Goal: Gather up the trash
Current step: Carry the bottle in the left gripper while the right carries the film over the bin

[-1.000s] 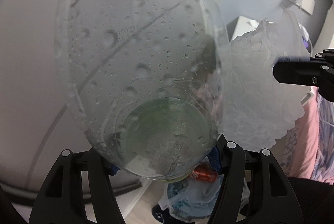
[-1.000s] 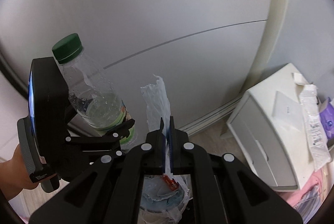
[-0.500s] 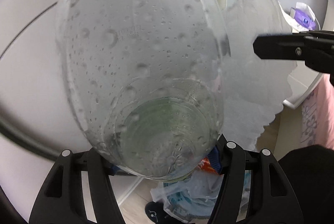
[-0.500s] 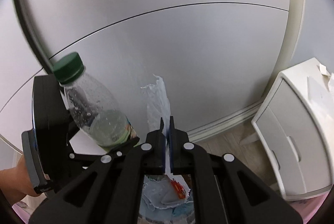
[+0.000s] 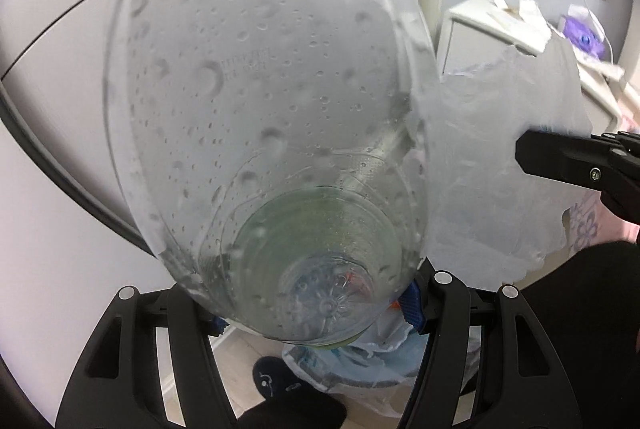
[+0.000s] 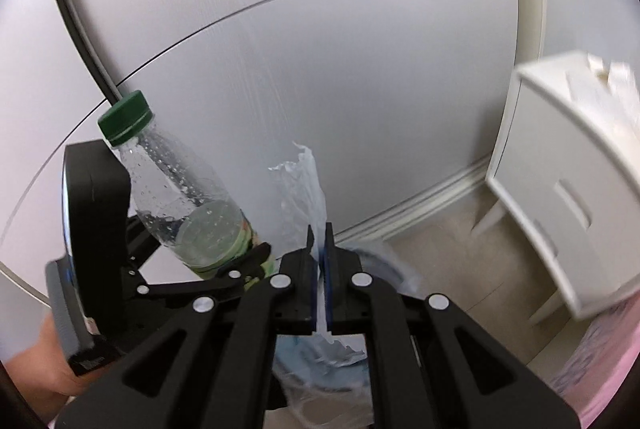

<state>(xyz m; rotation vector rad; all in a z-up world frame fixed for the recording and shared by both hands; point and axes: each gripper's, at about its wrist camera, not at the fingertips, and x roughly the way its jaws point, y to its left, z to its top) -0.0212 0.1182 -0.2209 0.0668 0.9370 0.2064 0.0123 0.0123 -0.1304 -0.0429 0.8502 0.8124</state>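
Hand-held gripper on my left (image 5: 320, 313) has its jaws clamped on the base of one clear plastic bottle (image 6: 192, 213) with a green cap (image 6: 126, 117), droplets inside and a little liquid at the bottom. My right hand-held gripper (image 6: 319, 269) is pinched fully closed on one thin torn sheet of clear plastic film (image 6: 302, 185), which stands up between the pads. Both pieces hang just above the lined trash bin (image 5: 360, 369) on the floor, which already holds crumpled wrappers.

As I judge it, the pick-up is done for these two items and the drop is left: neither is in the bin yet. Count: one bottle, one film scrap, one bin, two grippers. At the right stands one white cabinet (image 6: 560, 189) with loose packets on top; whether those count as trash I cannot tell.
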